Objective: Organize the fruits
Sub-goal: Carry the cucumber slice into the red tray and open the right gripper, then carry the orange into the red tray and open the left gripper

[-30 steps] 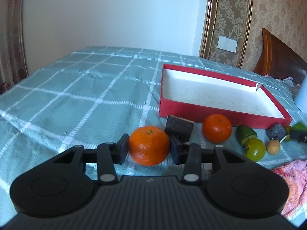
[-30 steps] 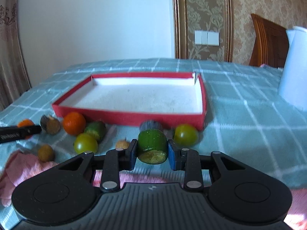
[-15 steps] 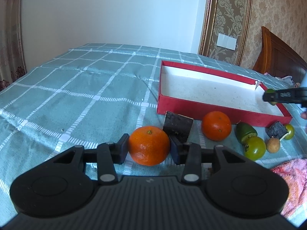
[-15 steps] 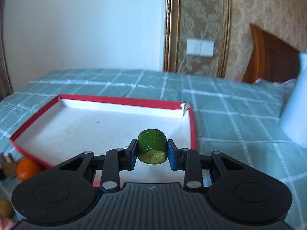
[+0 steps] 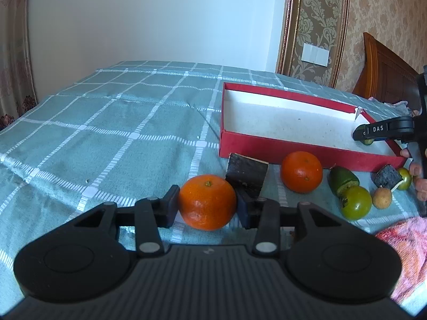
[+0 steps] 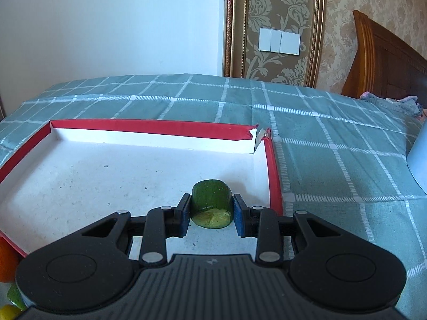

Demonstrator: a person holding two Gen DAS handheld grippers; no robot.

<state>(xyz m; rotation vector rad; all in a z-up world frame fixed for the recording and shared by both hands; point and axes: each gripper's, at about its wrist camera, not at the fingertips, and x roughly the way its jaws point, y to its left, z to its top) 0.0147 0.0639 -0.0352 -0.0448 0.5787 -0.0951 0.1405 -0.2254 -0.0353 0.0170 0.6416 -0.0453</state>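
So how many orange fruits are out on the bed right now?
2. One orange fruit is gripped in the left claw; the other orange fruit lies on the bedspread just in front of the red box. More could be hidden out of frame.

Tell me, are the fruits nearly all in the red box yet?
Not yet. The red box looks empty so far. In hand: the right gripper holds a green fruit piece over the box's near right corner, and the left gripper holds an orange over the bedspread. Left outside: another orange, two dark pieces, several green fruits and a small brown one.
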